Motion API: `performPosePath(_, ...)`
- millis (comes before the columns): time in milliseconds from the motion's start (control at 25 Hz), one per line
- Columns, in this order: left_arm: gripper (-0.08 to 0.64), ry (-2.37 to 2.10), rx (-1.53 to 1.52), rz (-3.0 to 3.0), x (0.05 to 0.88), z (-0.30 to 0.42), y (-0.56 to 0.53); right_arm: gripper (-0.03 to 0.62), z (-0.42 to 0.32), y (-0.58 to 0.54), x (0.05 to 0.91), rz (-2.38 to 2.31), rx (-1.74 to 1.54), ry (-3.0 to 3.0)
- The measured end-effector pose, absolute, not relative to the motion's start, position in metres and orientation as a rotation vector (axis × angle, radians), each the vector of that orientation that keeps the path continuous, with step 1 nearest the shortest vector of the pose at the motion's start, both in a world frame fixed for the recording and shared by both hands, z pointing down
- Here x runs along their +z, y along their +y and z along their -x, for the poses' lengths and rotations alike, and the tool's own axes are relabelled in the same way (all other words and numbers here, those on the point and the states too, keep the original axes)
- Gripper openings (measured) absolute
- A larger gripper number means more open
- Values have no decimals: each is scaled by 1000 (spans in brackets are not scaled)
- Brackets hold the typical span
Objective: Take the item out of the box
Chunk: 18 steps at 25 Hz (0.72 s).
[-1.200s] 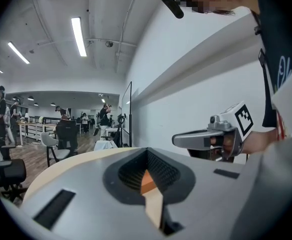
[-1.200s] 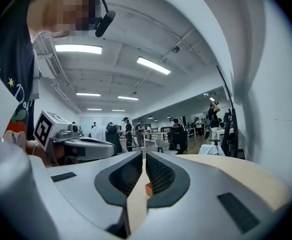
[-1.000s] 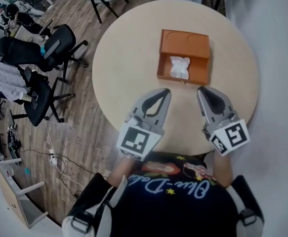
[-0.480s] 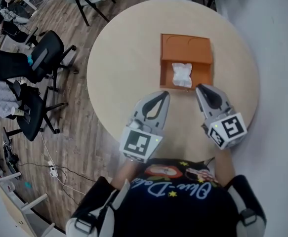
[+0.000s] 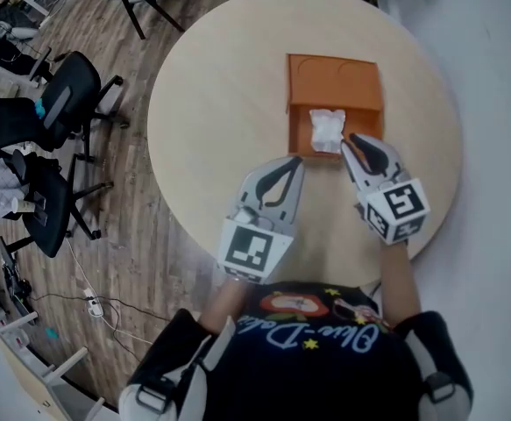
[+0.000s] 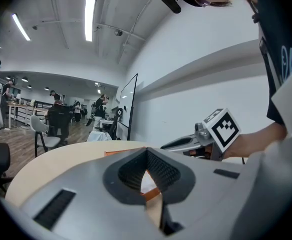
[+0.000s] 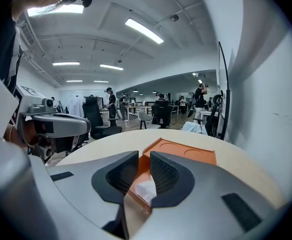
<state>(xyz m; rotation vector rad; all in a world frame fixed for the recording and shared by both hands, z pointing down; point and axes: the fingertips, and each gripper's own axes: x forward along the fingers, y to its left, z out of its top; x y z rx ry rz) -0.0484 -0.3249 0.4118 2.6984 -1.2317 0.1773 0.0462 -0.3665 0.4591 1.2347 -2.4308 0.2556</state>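
**Right gripper reaches the box as its jaws open**
The right gripper (image 5: 353, 144) has come down to the near edge of the orange box (image 5: 334, 75). Its jaws have just parted and hold nothing. The white item (image 5: 327, 130) lies inside at its 10 o'clock, probably the next grasp. The left gripper (image 5: 291, 161), jaws together, hovers over the worktop (image 5: 220, 103).

Wood-plank floor (image 5: 124, 226), black office chairs (image 5: 67, 103), a white wall (image 6: 201, 74), ceiling strip lights (image 6: 89, 15) overhead.
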Motion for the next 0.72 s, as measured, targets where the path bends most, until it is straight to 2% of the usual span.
performPosePath(720,-15,-1203,173,-2683,427,76,-365,100,-26,-416,542,-1122,359,-2130)
